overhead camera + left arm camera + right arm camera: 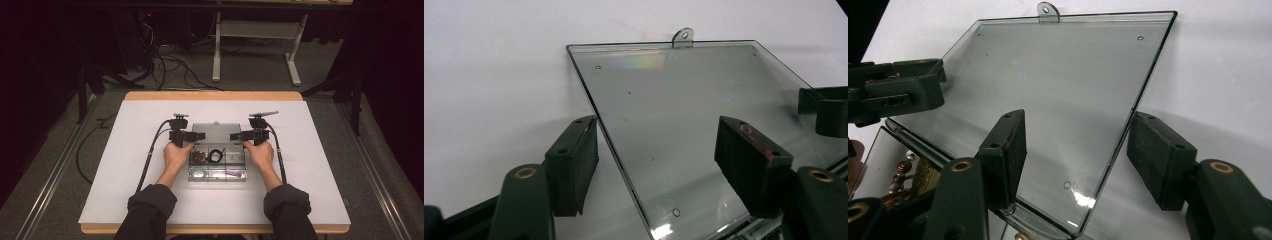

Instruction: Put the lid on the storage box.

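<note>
High view: a clear plastic compartment box (218, 161) lies mid-table on the white mat (125, 165), its lid (216, 131) flung flat behind it; a black cord coil and small trinkets sit in its cells. Left gripper view: the left gripper (656, 165) gapes, 2 jaws straddling the lid's edge, gripping nothing. Right gripper view: the right gripper (1075, 150) likewise wide, empty — beads (902, 170) below. Risk: a careless nudge could slam the hinged lid shut or skid the box
</note>
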`<state>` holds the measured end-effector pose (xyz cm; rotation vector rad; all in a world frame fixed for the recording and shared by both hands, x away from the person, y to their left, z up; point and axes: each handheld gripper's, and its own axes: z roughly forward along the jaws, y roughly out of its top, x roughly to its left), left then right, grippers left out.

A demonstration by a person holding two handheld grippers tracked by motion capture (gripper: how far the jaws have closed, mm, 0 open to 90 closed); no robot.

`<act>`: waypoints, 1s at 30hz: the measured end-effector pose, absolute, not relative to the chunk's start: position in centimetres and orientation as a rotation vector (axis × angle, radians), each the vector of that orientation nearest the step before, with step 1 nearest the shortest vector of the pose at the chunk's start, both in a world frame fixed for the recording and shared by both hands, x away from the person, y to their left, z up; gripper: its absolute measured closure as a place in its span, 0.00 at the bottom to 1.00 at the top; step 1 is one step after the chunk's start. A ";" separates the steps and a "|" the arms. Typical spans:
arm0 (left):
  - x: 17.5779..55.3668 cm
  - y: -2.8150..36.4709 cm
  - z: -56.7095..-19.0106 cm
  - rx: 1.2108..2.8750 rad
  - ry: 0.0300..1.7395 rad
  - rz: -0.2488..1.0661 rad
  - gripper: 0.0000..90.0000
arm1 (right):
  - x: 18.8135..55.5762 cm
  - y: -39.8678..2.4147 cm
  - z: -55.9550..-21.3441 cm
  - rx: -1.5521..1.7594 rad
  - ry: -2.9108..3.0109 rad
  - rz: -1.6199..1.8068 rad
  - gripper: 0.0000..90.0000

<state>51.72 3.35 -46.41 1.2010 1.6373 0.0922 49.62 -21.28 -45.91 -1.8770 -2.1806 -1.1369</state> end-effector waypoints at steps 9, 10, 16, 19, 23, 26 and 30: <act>51.9 3.4 -46.4 1.183 1.647 0.069 0.38 | 49.5 -21.5 -45.8 -1.864 -2.169 -1.162 0.49; 51.9 3.5 -46.3 1.179 1.648 0.061 0.38 | 49.5 -21.5 -45.8 -1.859 -2.177 -1.171 0.50; 51.7 3.4 -45.9 1.176 1.626 0.054 0.39 | 49.2 -21.6 -45.5 -1.847 -2.212 -1.228 0.55; 51.6 3.5 -45.6 1.174 1.607 0.068 0.42 | 49.0 -21.8 -45.2 -1.837 -2.239 -1.248 0.59; 51.3 3.7 -45.0 1.177 1.578 0.083 0.49 | 48.7 -21.8 -44.7 -1.823 -2.289 -1.275 0.64; 51.1 4.0 -44.5 1.176 1.557 0.086 0.53 | 48.5 -21.9 -44.3 -1.816 -2.316 -1.298 0.68; 50.7 4.2 -43.9 1.177 1.528 0.089 0.57 | 48.2 -22.1 -43.8 -1.797 -2.351 -1.324 0.73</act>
